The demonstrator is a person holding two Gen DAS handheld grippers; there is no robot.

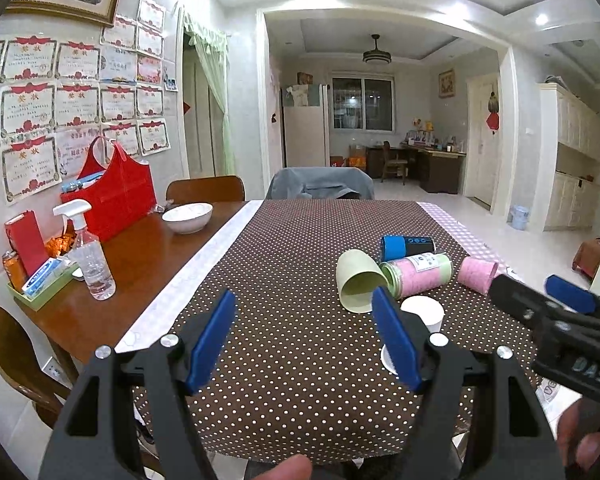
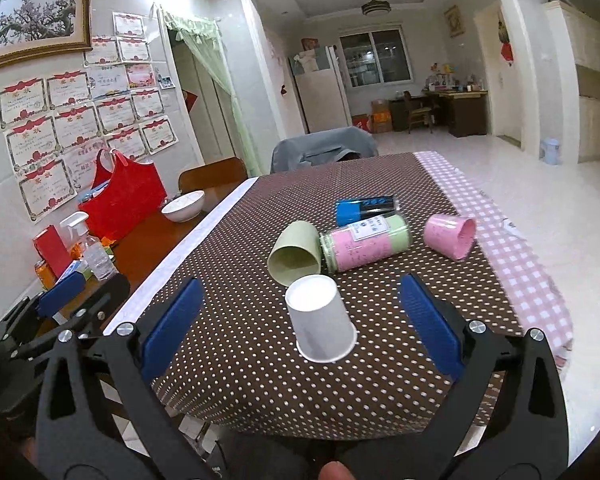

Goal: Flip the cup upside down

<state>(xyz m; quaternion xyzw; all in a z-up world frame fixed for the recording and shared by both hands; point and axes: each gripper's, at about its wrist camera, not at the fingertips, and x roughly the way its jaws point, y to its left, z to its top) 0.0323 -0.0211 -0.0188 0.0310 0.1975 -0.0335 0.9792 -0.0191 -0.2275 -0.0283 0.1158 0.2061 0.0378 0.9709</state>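
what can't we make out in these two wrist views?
- White paper cup, left wrist view: lower part hidden behind left gripper finger.
- Label text on pink-green canister, right wrist view: too small to read.
- Right gripper, open: cup's inside not visible, rim down.

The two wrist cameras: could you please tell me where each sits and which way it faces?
Left wrist: sits on the left gripper, faces across the dotted tablecloth to the green cup; the right gripper shows at right.
Right wrist: sits on the right gripper, faces the upside-down white cup; the left gripper shows at left.
Shared: both cups, the pink cup, the red bag.
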